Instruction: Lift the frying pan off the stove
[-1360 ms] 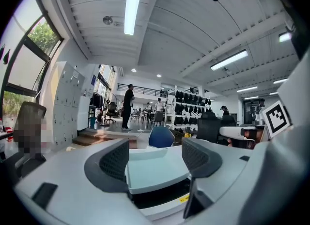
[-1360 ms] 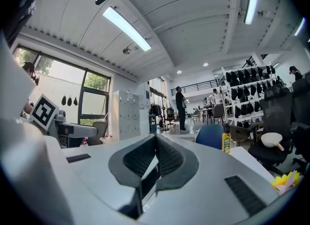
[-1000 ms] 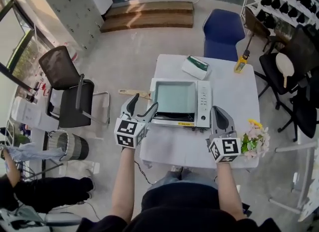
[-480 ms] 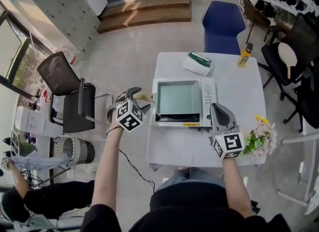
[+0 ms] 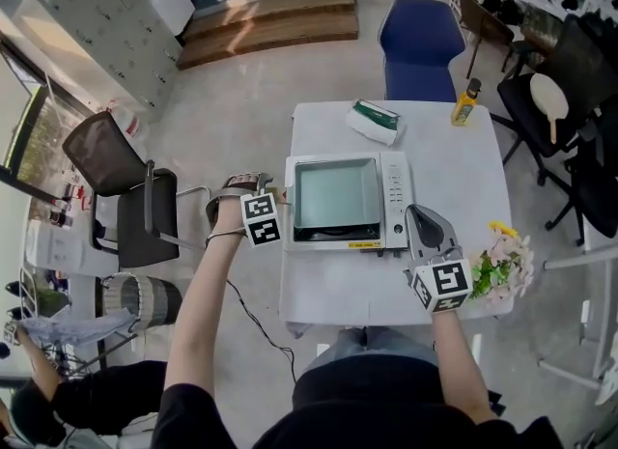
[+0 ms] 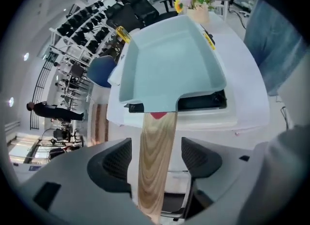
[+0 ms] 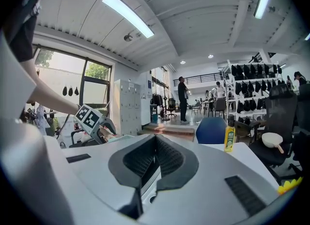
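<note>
The right claw (image 5: 422,230) rests shut and empty at the surface's (image 5: 454,162) front edge, beside flowers (image 5: 502,264). The left claw (image 6: 154,158) is spread wide, its pads on either side of the wooden handle (image 6: 156,137) without touching it. The square pale-teal frying pan (image 5: 335,196) sits on the stove (image 5: 397,196), its long axis running crosswise, handle pointing off the surface's left edge. A yellow label on the stove's front is too small to read. Farther back stands a yellow bottle (image 5: 464,104).
</note>
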Motion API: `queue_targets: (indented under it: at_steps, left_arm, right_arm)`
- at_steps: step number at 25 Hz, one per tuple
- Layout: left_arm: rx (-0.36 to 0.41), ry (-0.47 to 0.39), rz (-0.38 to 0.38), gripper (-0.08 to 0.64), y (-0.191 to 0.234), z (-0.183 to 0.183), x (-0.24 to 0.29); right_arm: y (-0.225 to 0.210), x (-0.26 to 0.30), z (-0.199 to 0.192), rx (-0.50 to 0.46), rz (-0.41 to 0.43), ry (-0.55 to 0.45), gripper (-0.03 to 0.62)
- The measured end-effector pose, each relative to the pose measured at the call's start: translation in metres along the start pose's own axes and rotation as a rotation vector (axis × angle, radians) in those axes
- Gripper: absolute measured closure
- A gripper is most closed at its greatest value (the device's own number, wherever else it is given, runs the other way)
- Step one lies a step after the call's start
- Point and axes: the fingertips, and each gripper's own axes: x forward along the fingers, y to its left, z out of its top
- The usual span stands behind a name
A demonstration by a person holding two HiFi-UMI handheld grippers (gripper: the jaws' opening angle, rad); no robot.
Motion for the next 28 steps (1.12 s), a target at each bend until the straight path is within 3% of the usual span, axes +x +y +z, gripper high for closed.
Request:
queue_targets:
  at_steps: [5, 11, 19, 28]
  left_arm:
    - [0.046, 0.065, -0.07, 0.243, -0.007, -0.004, 0.025]
    - [0.103, 0.112, -0.1, 0.333, -0.014, -0.01, 0.036]
    - [0.151, 0.119, -0.019, 0.506, -0.001, -0.012, 0.038]
    - [0.111, 0.084, 0.014, 0.541, 0.002, -0.009, 0.036]
  right_arm:
    - [-0.009, -0.004, -0.006, 0.007, -0.013, 0.009, 0.589]
    - [-0.017, -0.007, -0.007, 0.012, -0.027, 0.016, 0.589]
    - [-0.016, -0.004, -0.009, 0.014, -0.019, 0.021, 0.589]
    - [-0.014, -0.002, -0.011, 0.02, -0.017, 0.027, 0.589]
